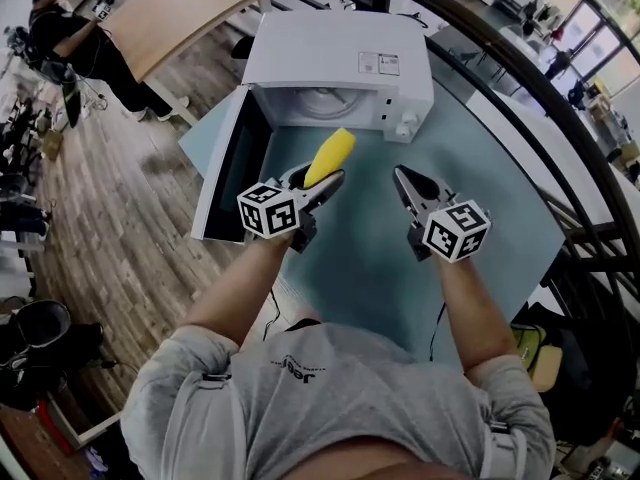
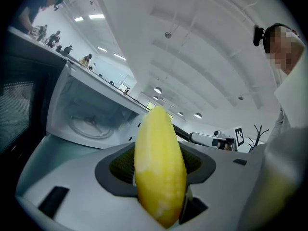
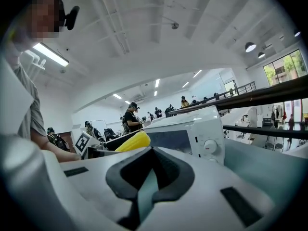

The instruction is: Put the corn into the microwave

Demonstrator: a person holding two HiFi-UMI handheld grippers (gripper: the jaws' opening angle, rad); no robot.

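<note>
Two grippers are held out over a pale blue-green surface, one in each of the person's hands. The left gripper is clamped on the corn, a yellow cob gripped at its near end, with the rest sticking out past the jaws. In the left gripper view the cob fills the gap between the dark pads and stands up across the middle of the picture. It is in the air above the surface, just in front of the open mouth of the white microwave and not inside it, with its far tip aimed at the cavity.

The microwave sits at the far side of the surface. Its door is swung wide open to the left, and the round glass plate shows inside. Two knobs sit on the front panel at the right.

The right gripper is to the right of the corn, apart from it, pointing the same way. Its jaws are drawn together at the tips, with nothing between them.

Beyond the surface to the left is a wooden floor, and another person stands at a wooden table in the far left corner.
</note>
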